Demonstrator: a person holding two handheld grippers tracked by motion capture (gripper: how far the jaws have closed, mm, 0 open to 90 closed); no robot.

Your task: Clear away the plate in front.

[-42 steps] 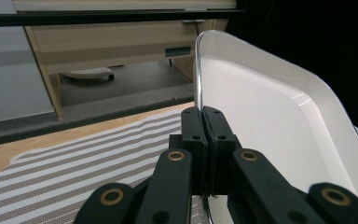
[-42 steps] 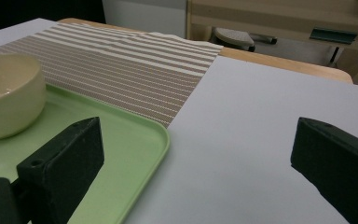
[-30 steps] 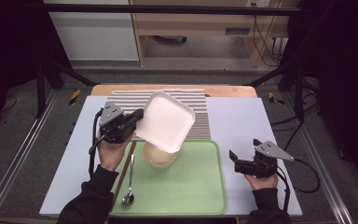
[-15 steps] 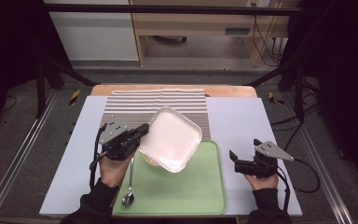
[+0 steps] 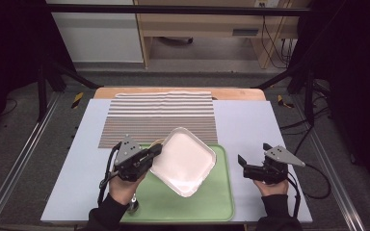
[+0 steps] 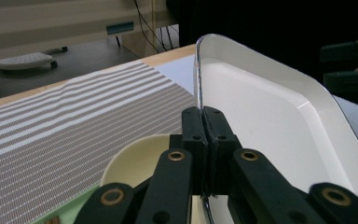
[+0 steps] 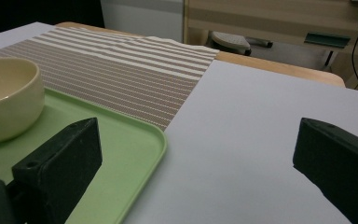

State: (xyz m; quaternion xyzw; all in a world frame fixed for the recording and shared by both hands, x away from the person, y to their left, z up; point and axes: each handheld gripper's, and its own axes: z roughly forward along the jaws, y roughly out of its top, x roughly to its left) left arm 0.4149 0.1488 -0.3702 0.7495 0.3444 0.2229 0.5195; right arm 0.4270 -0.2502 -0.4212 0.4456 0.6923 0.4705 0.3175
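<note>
left gripper (image 5: pixel 155 150) has its fingers clamped on the white plate (image 5: pixel 185 161)'s left rim, plate tilted over the green tray (image 5: pixel 217 204) toward the idle right gripper (image 5: pixel 241 166), fingers wide apart.

Even overhead light on the table — dark surroundings, mildly soft focus.

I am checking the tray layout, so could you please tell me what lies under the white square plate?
A cream bowl sits on the green tray beneath the white square plate, which the left claw grips by its edge. The plate covers most of the bowl from above, and its inside is hidden.
</note>
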